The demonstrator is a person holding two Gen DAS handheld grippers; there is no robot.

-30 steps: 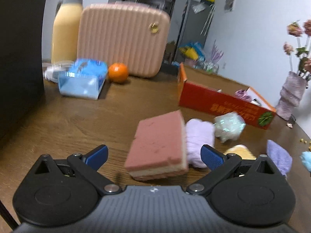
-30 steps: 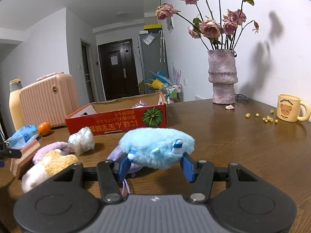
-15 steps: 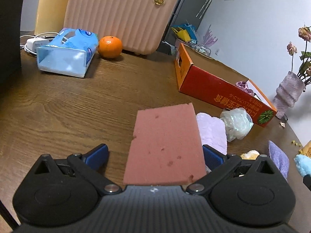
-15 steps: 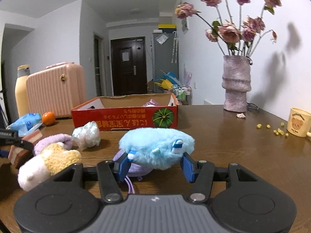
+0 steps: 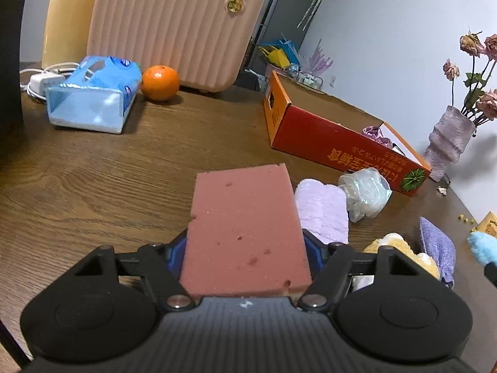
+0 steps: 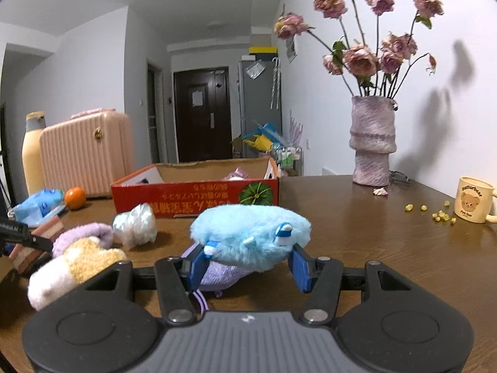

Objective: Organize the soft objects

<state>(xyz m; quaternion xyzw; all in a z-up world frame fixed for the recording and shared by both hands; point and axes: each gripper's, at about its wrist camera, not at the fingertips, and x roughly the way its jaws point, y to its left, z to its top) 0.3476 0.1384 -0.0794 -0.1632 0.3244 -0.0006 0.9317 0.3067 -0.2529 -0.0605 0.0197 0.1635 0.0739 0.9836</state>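
My left gripper (image 5: 245,255) is shut on a pink sponge (image 5: 245,227), its blue pads pressing both sides. To its right lie a lilac towel roll (image 5: 323,211), a pale mesh puff (image 5: 363,197), a yellow-white plush (image 5: 400,248) and a purple cloth (image 5: 438,248). My right gripper (image 6: 248,267) is shut on a fluffy light-blue plush (image 6: 248,233), held above the purple cloth (image 6: 217,275). The open red cardboard box (image 6: 192,195) stands behind; it also shows in the left wrist view (image 5: 341,143), with something pink-lilac inside.
A pink suitcase (image 5: 174,28), an orange (image 5: 160,82), a blue tissue pack (image 5: 90,102) and a yellow bottle (image 5: 68,21) stand at the back left. A vase of dried roses (image 6: 371,146), a bear mug (image 6: 473,199) and yellow crumbs (image 6: 439,214) are at the right.
My left gripper has moved forward over the pink sponge and closed on it. My right gripper still holds the blue plush and has barely moved.
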